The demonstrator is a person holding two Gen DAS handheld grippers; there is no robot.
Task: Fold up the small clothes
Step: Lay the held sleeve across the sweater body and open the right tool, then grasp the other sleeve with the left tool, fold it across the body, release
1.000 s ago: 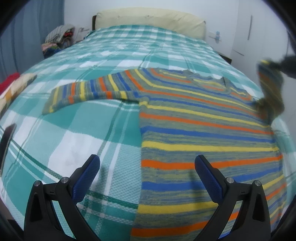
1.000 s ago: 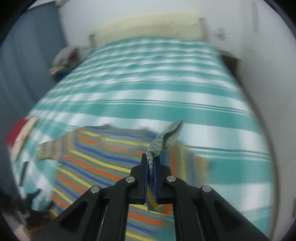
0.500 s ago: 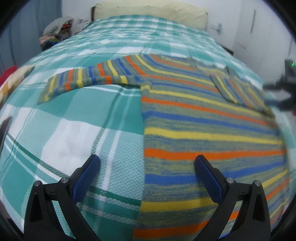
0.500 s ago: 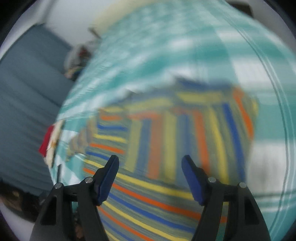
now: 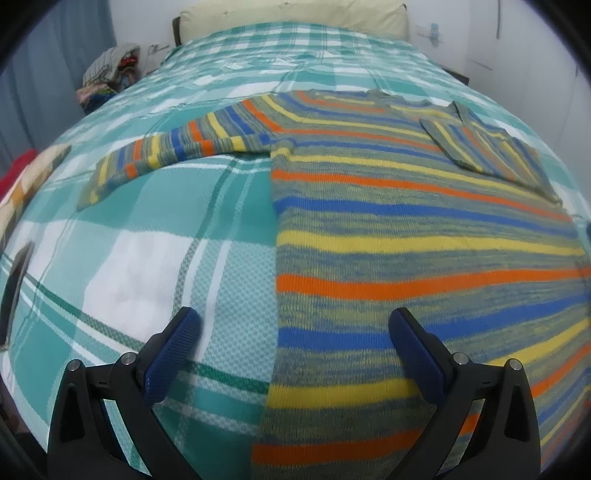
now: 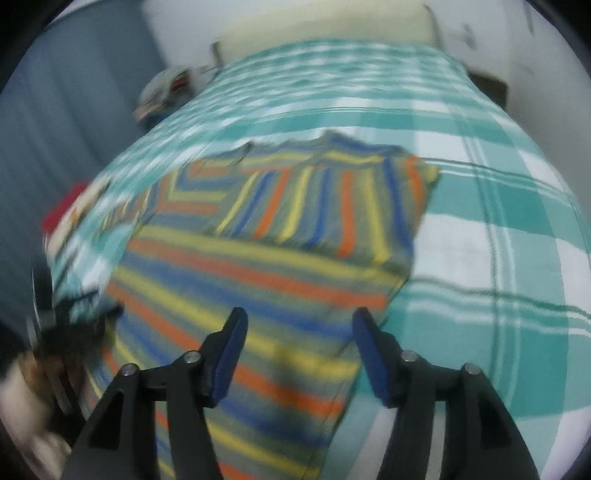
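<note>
A striped sweater in grey, yellow, orange and blue lies flat on the bed. Its left sleeve stretches out to the left. Its right sleeve lies folded across the chest; it also shows in the right wrist view. My left gripper is open and empty, low over the sweater's left side edge near the hem. My right gripper is open and empty over the sweater's right side. The right wrist view is blurred.
The bed has a teal and white plaid cover and a cream headboard at the far end. A pile of clothes sits by the far left of the bed. A white wall runs along the right.
My right gripper carried the right sleeve over the chest, opened and let it go, then drew back. My left gripper stayed open and moved slightly closer to the sweater.
</note>
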